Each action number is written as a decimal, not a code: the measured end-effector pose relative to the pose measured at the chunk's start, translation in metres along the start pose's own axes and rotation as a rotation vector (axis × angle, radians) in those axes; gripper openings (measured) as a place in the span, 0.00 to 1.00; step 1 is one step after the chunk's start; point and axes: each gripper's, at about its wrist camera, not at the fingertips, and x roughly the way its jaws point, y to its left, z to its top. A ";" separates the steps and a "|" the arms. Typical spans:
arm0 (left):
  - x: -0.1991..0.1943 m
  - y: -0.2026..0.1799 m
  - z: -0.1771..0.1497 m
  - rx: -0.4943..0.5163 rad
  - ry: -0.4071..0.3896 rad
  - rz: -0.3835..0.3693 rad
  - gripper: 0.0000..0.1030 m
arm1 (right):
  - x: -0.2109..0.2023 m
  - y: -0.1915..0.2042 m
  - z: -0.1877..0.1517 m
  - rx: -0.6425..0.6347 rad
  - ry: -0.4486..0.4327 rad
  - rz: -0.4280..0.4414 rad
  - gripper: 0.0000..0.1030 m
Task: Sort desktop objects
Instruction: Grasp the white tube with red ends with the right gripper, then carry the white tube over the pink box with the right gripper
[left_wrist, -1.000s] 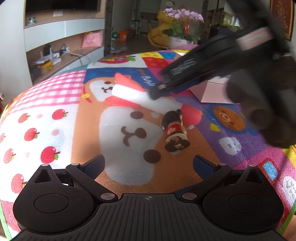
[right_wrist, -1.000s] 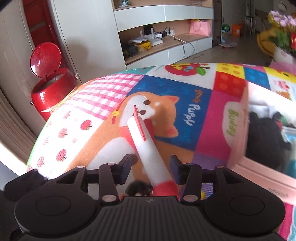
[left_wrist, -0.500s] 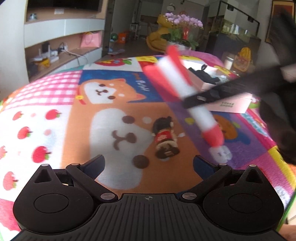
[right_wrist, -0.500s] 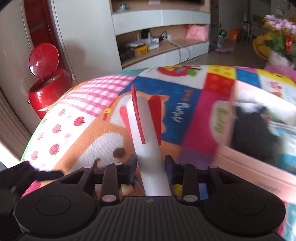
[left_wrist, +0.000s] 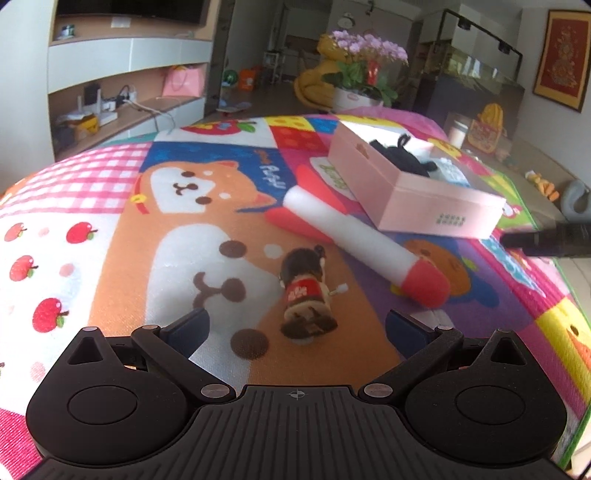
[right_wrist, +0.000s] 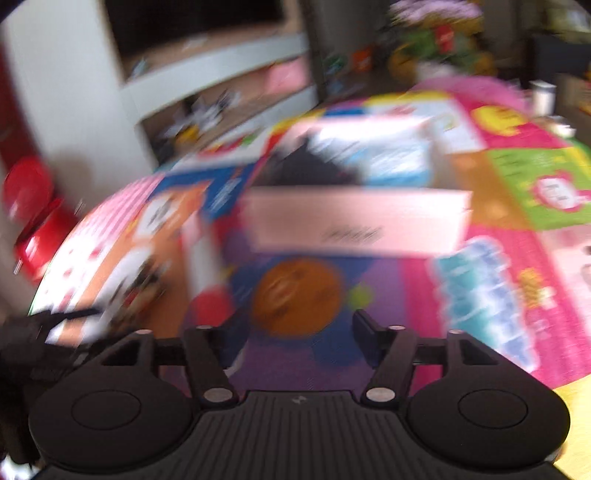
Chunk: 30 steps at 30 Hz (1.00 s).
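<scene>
On a bright cartoon play mat (left_wrist: 110, 206), a white foam rocket (left_wrist: 354, 240) with a red nose and red fins lies on its side just in front of the pink box (left_wrist: 417, 192), its nose pointing away from the box's near long wall, while a small wind-up doll (left_wrist: 304, 291) in a red top stands near that nose, further from the box. The left gripper (left_wrist: 295, 328) hovers with its jaws spread wide and empty, the doll framed just ahead of the gap. The right gripper (right_wrist: 299, 325) is opening, nothing between its fingers, facing the box's label side. Judged from the task, the rocket is not yet sorted: it sits outside the box, which already holds a black soft toy (left_wrist: 402, 158) and a pale packet. To finish well, a gripper would best take the rocket across the middle of its white body, lift it clear of the wall and lower it lengthwise inside, keeping clear of the doll. The left wrist view gives the sharp layout and a dark finger tip of the other tool at the box's far right; the right wrist view is smeared by blur, yet alone shows the red bin (right_wrist: 33, 221) beyond the mat.
</scene>
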 end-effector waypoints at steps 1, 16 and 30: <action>0.000 0.001 0.001 -0.005 -0.009 0.000 1.00 | 0.003 -0.012 0.007 0.056 -0.038 -0.035 0.78; 0.000 0.026 0.002 -0.038 -0.070 0.059 1.00 | 0.085 -0.080 0.068 0.449 -0.179 0.009 0.95; -0.001 0.036 -0.002 -0.101 -0.078 0.033 1.00 | 0.063 0.035 0.083 0.025 -0.257 0.061 0.96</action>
